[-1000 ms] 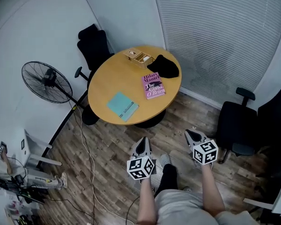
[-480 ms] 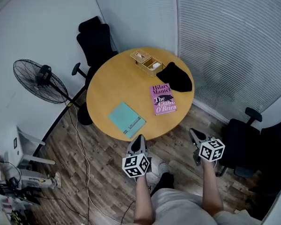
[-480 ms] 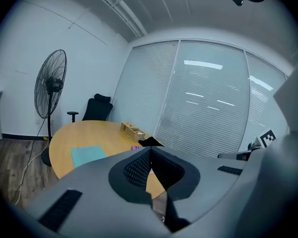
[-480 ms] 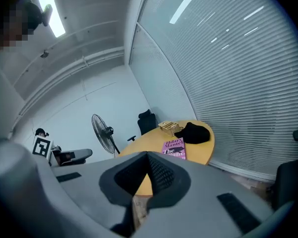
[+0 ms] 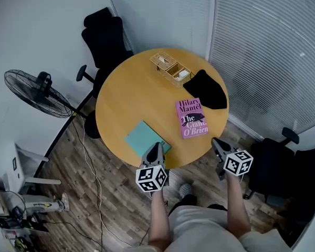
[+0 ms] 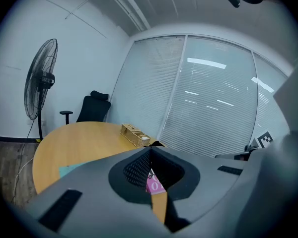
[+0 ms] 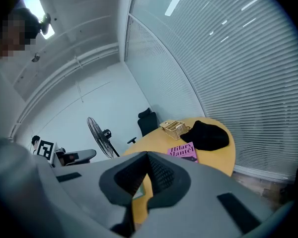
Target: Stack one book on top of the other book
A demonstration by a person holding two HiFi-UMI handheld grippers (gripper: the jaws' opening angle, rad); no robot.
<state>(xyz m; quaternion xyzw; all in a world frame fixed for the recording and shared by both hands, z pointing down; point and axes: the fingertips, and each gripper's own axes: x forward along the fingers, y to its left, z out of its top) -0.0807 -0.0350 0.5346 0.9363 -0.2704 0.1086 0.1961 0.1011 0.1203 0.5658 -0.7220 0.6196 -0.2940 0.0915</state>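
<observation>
Left gripper and right gripper: both closed, empty, at the near edge of the round worktop. Pink book and teal book lie flat on it, apart, unstacked.

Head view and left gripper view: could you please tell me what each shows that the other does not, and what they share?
Only the head view shows the person's forearms and the left claw from above. Only the left gripper view shows the ceiling and that claw's jaws shut, nothing between. Both show the round table, fan, wicker tray, pink book and teal book.
</observation>
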